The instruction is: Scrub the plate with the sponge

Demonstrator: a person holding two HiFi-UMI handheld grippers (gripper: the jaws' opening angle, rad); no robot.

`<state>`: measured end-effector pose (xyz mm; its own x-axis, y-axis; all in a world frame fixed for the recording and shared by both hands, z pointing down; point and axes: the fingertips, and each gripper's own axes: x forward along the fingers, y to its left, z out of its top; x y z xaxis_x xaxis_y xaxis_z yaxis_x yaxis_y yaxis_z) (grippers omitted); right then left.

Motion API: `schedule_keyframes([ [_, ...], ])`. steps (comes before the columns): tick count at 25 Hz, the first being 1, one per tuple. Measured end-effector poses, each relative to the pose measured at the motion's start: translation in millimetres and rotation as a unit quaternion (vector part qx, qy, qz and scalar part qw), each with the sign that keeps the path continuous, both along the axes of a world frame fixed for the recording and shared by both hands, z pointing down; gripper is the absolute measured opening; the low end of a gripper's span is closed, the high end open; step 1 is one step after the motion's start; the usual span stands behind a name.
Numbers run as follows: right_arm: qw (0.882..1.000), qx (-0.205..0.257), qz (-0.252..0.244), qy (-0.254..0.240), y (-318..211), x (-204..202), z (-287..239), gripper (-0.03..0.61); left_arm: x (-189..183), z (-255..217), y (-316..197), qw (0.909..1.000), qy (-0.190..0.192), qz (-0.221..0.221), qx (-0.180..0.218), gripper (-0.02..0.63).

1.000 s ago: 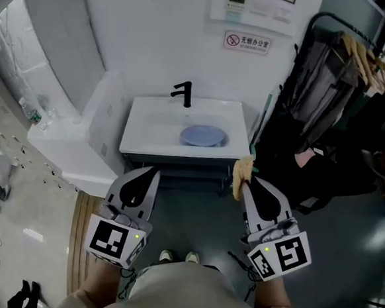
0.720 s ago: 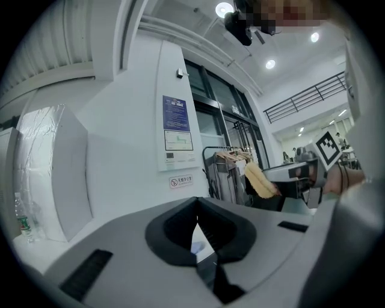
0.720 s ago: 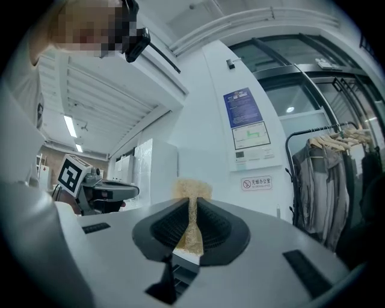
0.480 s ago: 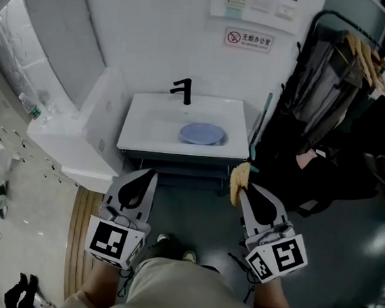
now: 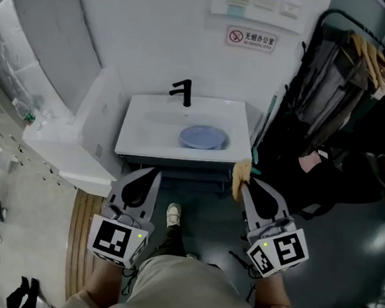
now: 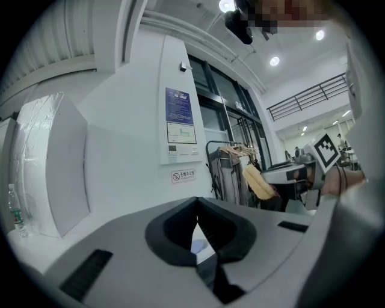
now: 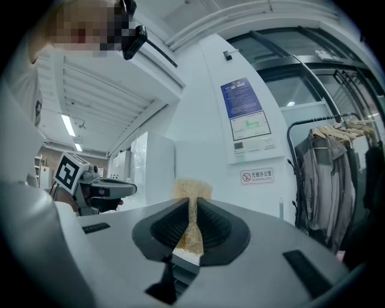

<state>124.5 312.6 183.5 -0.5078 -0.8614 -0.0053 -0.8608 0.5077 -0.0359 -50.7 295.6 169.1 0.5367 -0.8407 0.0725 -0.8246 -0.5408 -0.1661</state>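
Pinching sponge (image 5: 242,168) flat in closed right tool (image 5: 244,183), yellow end past the tips; left tool (image 5: 154,172) shut, empty; both level, short of sink (image 5: 137,139); blue plate (image 5: 202,136) in basin under black tap (image 5: 183,93), well apart from sponge.

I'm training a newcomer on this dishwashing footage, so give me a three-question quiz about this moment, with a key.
1. True or false: the left gripper is shut with nothing between its jaws.
2. Where is the blue plate? A. in the white sink; B. on the floor; C. on the clothes rack.
3. Fill in: the right gripper is shut on the yellow ___.
Key: 1 true; 2 A; 3 sponge.
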Motion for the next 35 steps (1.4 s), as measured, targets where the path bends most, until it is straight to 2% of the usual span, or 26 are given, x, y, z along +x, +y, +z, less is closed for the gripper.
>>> schedule_keyframes([
  [5, 1.0, -0.011, 0.007, 0.009, -41.2, -5.0, 7.0, 0.049, 1.2, 2.8, -46.2, 0.9999, 0.007, 0.014, -0.003, 0.006],
  [12, 0.998, -0.041, 0.031, 0.024, -119.8, -11.0, 21.9, 0.048, -9.4, 20.4, -125.6, 0.999, 0.008, 0.031, -0.031, 0.006],
  [24, 0.994, -0.079, 0.042, 0.058, -261.7, -57.5, 31.4, 0.049, -46.1, 50.1, -274.9, 0.9945, 0.0, 0.062, -0.084, 0.006],
  [31, 0.993, -0.088, 0.045, 0.066, -317.8, -79.6, 36.1, 0.049, -59.4, 63.1, -329.2, 0.9912, -0.005, 0.086, -0.101, 0.006],
  [35, 0.991, -0.093, 0.034, 0.088, -337.2, -88.3, 39.8, 0.049, -68.9, 69.7, -357.8, 0.9907, 0.003, 0.072, -0.115, 0.006],
])
